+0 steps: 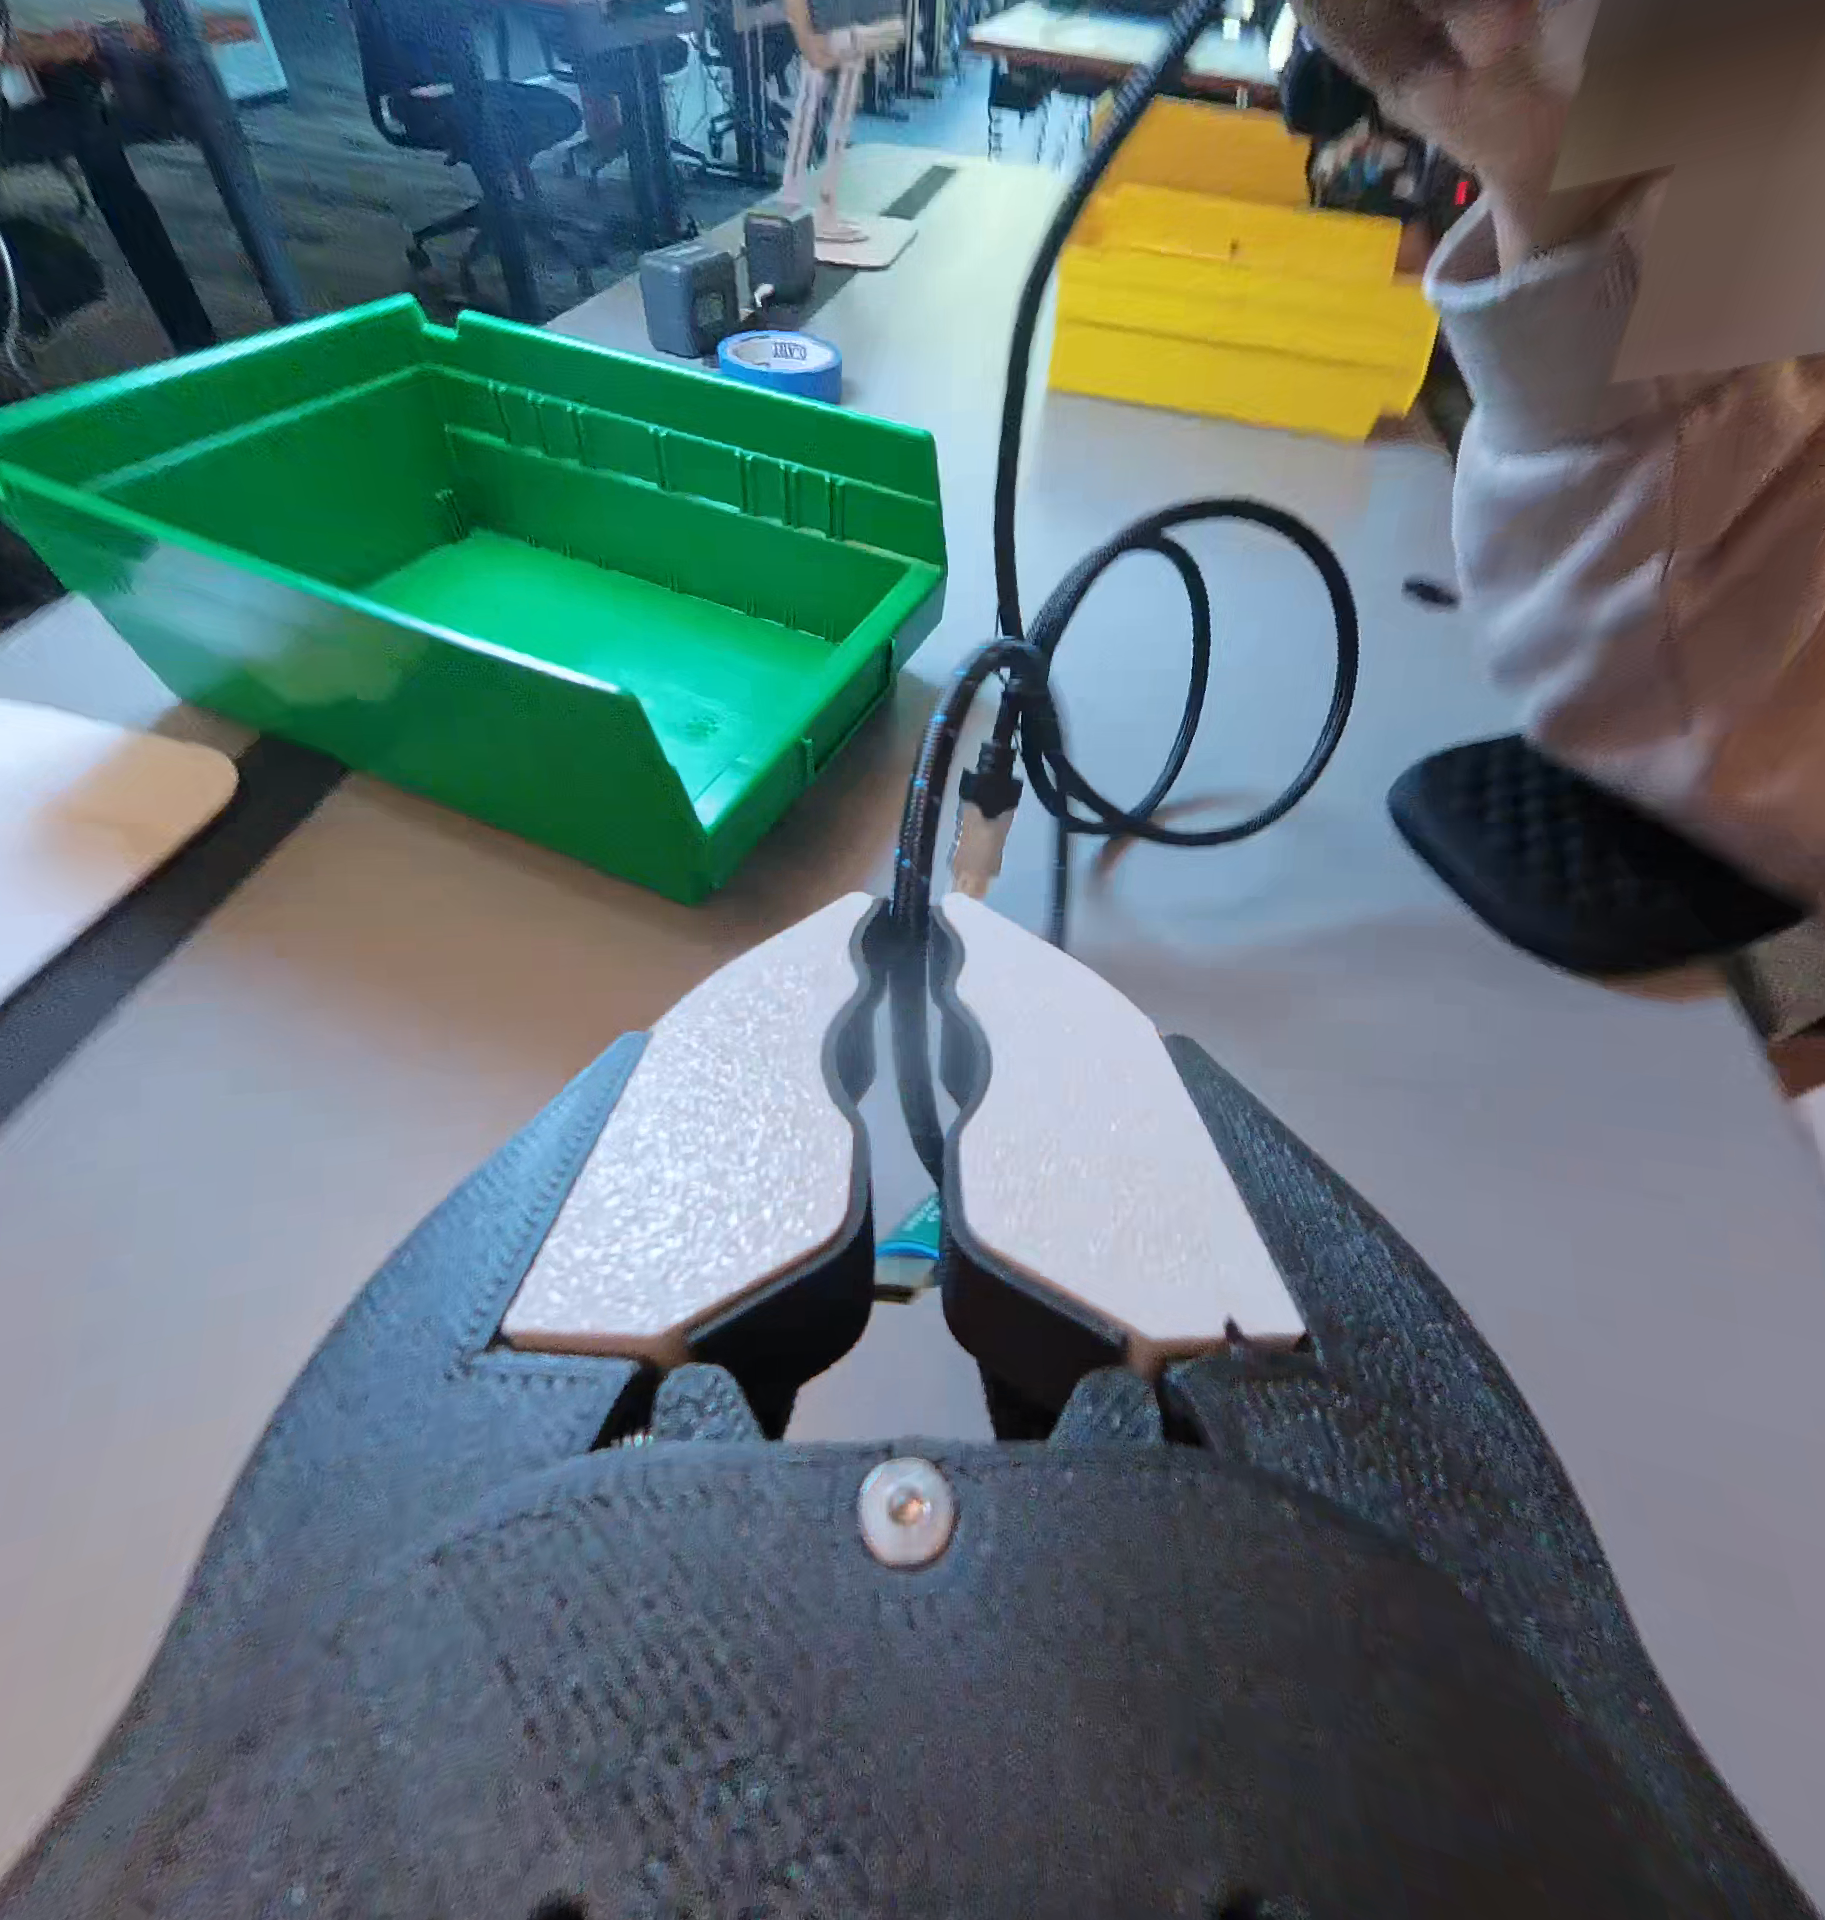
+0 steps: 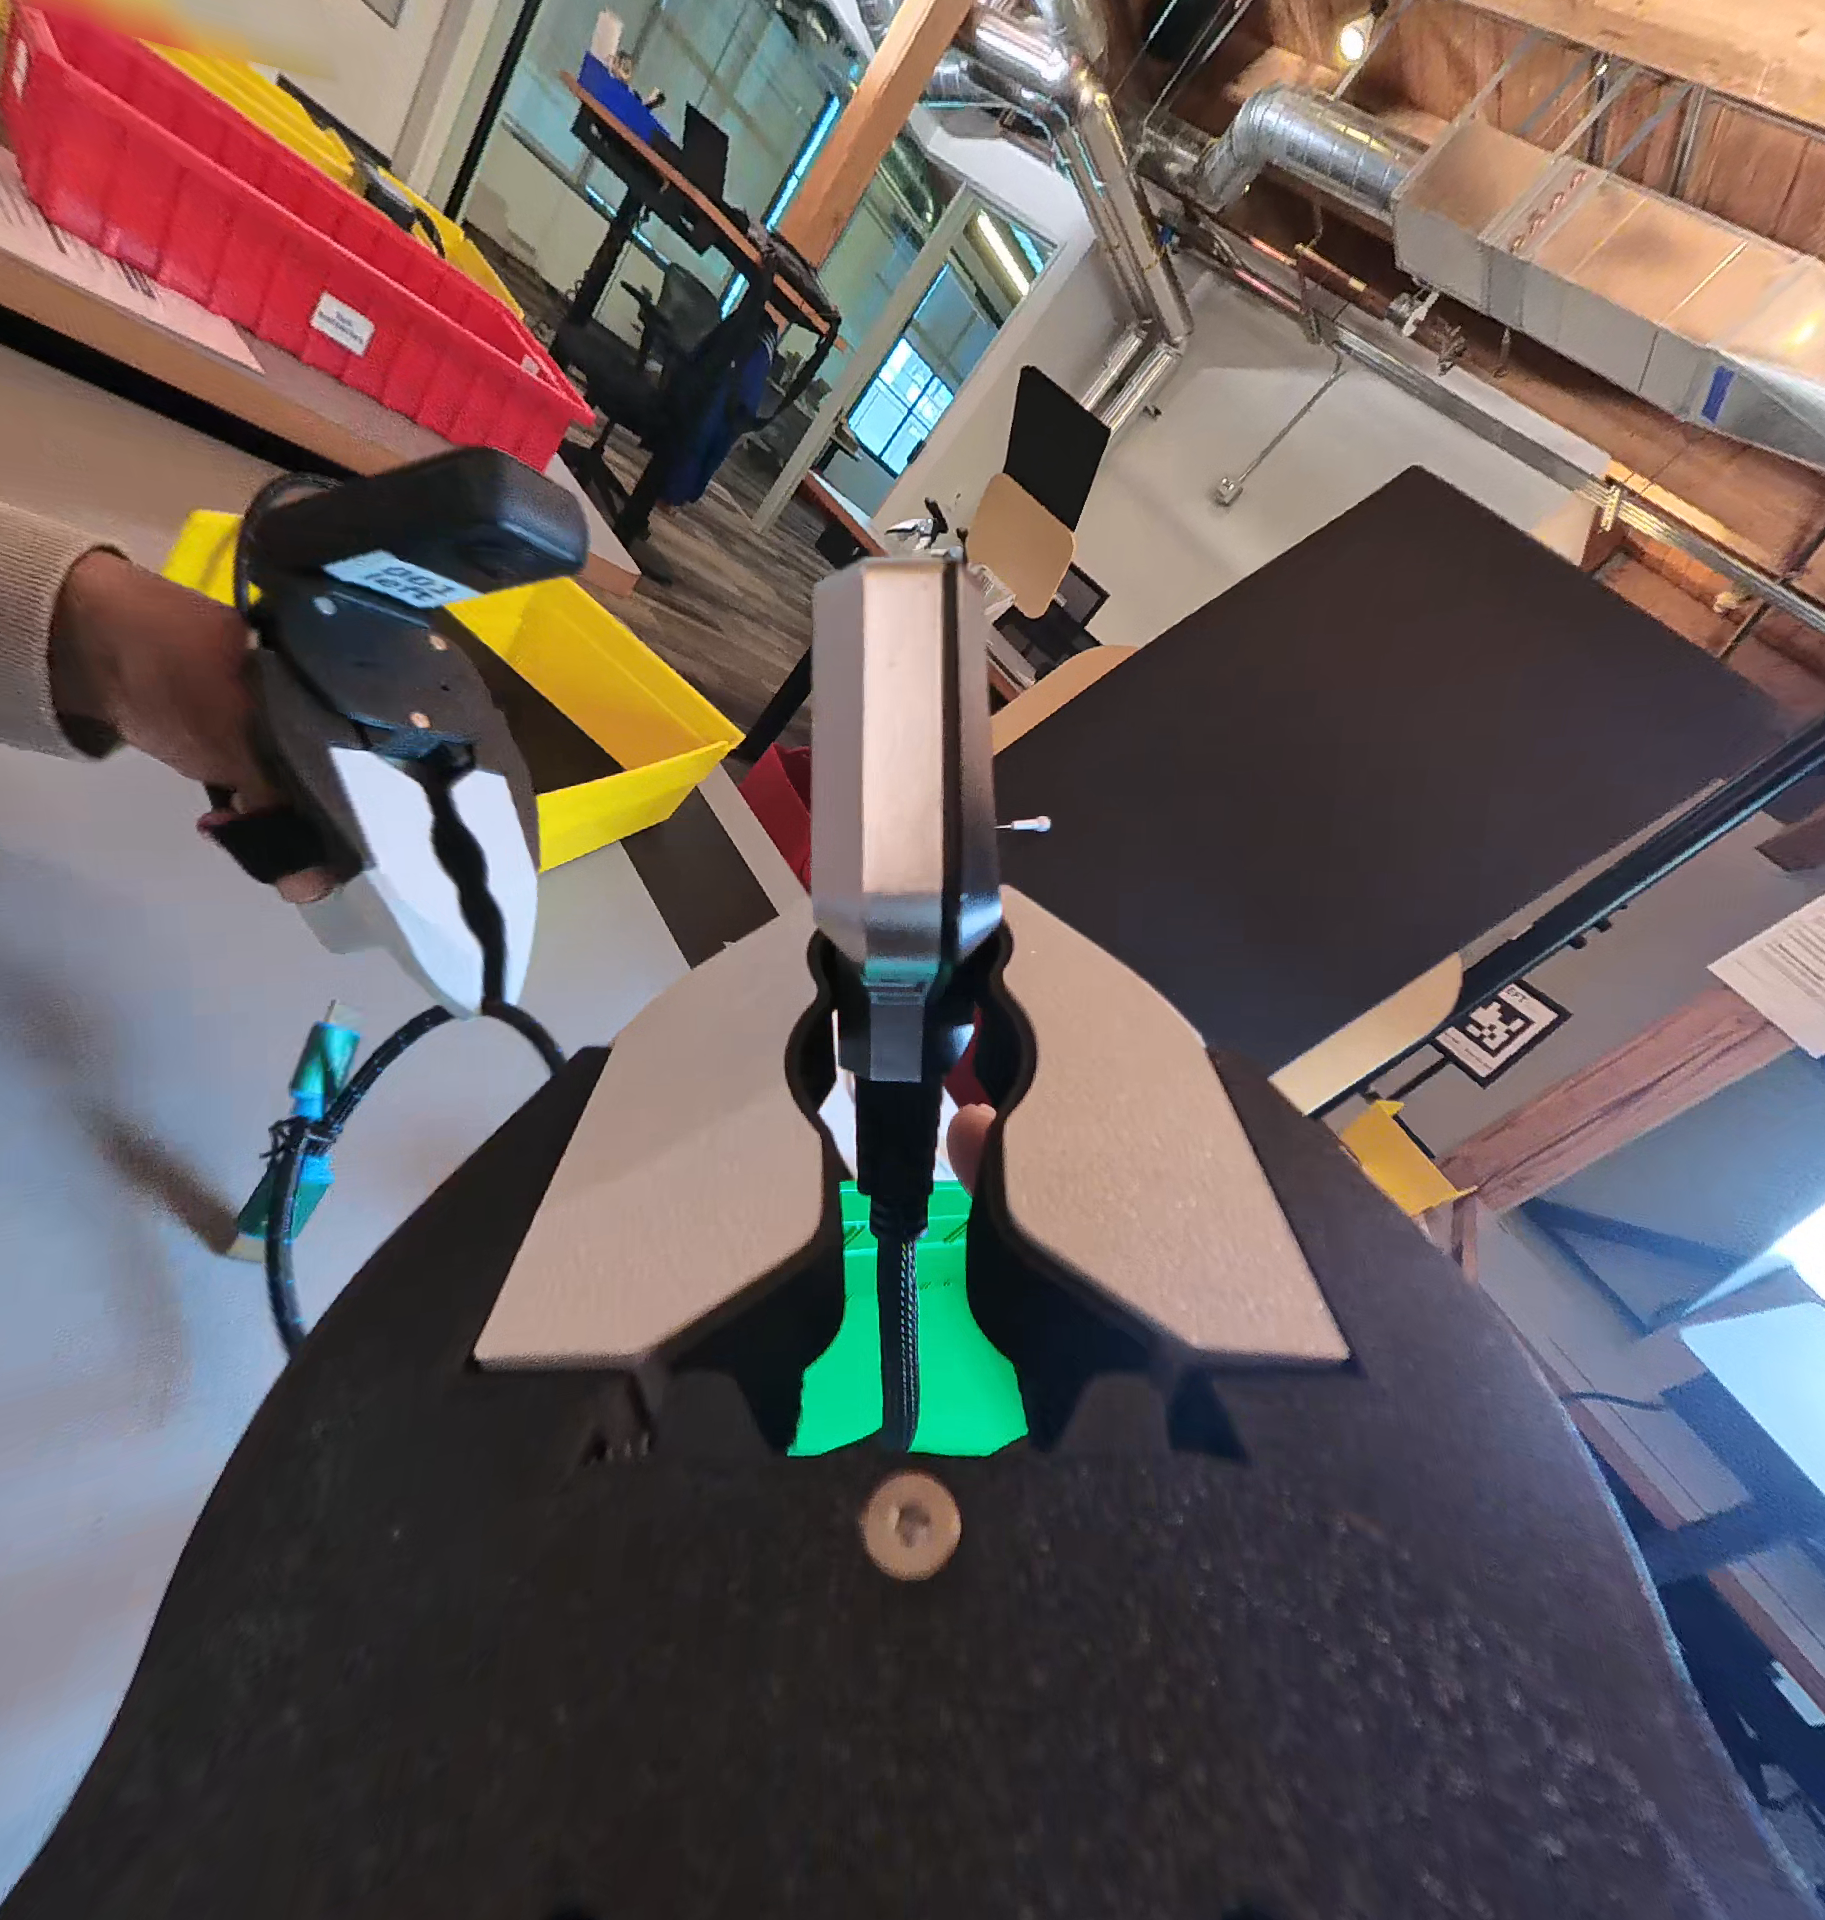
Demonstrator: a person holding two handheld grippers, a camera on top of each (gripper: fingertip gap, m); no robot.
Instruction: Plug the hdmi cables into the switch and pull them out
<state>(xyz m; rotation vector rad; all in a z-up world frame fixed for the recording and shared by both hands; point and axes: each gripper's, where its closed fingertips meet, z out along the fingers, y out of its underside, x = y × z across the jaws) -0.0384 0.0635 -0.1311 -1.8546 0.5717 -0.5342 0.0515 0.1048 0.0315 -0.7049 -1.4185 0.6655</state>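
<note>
My right gripper [image 2: 903, 935] is shut on the grey HDMI switch [image 2: 892, 748], which stands upright above the fingertips, lifted off the table. A black braided cable [image 2: 897, 1247] is plugged into the switch's lower end and hangs down between the fingers. My left gripper [image 1: 908, 909] is shut on a second black braided HDMI cable [image 1: 913, 790], pinched at the fingertips. That cable's teal plug [image 1: 903, 1242] shows below the pads. In the right wrist view the left gripper [image 2: 482, 997] is to the left, with teal plugs [image 2: 310, 1081] dangling under it. The first cable loops on the table [image 1: 1199, 675].
An empty green bin [image 1: 472, 582] sits on the table left of the cables. Yellow bins [image 1: 1240, 301] stand at the back, with a roll of blue tape [image 1: 780, 364] beside them. A red bin [image 2: 264, 239] is on a farther table. A sleeve [image 1: 1614, 520] is at the right. Spacing between my two grippers at the tips: around 20 cm.
</note>
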